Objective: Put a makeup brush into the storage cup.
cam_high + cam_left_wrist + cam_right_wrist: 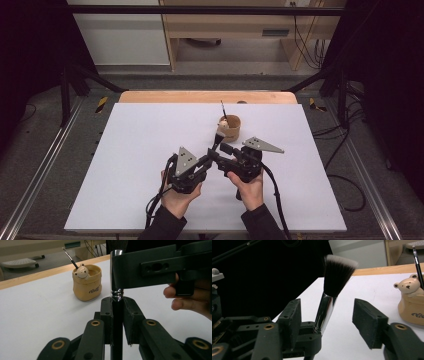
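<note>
A makeup brush (338, 275) with dark, white-tipped bristles, a chrome ferrule and a black handle (117, 327) stands nearly upright over the white table. My left gripper (117, 305) is shut on the handle just below the ferrule. My right gripper (328, 308) straddles the ferrule, with a gap between it and each pad (367, 322). In the high view both grippers (210, 157) (222, 150) meet at the brush (218, 139) near the table's middle. Just beyond stands a tan bear cup (231, 127) holding a thin brush (223, 111).
The white tabletop (140, 150) spreads wide to the left and right of the hands. Its wooden far edge (200, 96) lies behind the bear cup (87, 282). Cables trail from both grippers toward the near edge.
</note>
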The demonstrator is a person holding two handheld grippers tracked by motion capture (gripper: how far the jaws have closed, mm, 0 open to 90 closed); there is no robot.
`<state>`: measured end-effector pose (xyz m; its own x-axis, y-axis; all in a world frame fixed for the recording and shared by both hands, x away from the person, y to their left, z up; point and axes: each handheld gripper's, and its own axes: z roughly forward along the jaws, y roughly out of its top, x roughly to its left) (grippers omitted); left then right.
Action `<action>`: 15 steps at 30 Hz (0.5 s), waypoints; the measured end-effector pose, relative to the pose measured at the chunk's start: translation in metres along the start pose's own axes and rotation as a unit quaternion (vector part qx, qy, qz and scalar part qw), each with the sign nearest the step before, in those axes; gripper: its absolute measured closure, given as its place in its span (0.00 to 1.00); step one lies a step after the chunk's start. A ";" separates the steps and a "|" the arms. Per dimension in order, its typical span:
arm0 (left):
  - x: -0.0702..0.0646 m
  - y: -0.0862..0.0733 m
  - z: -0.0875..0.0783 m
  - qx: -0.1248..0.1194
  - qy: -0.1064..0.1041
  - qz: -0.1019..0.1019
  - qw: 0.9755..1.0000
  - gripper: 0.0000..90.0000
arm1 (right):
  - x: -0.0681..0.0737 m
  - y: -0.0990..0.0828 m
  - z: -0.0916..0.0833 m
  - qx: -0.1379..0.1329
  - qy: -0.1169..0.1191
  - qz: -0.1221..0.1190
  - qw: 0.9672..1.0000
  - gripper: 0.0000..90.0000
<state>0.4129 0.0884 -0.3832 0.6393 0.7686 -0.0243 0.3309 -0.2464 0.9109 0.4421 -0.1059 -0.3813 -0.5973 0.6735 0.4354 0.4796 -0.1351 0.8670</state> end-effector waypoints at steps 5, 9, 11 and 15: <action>-0.003 0.000 0.000 -0.001 -0.002 0.002 1.000 0.87 | -0.001 -0.001 0.001 -0.003 0.004 0.006 1.000 0.55; -0.004 0.000 0.000 -0.001 -0.003 0.002 1.000 0.87 | -0.002 -0.001 0.001 0.000 0.009 0.015 1.000 0.62; -0.005 0.000 0.001 -0.002 -0.003 0.001 1.000 0.87 | -0.002 -0.001 0.001 -0.001 0.014 0.019 1.000 0.65; -0.006 0.000 0.001 -0.002 -0.009 -0.002 1.000 0.87 | -0.004 -0.002 0.001 -0.001 0.024 0.026 0.999 0.72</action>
<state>0.4100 0.0833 -0.3839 0.6501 0.7591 -0.0343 0.3297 -0.2411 0.9128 0.4443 -0.1072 -0.3845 -0.6028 0.6294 0.4903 0.5089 -0.1700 0.8439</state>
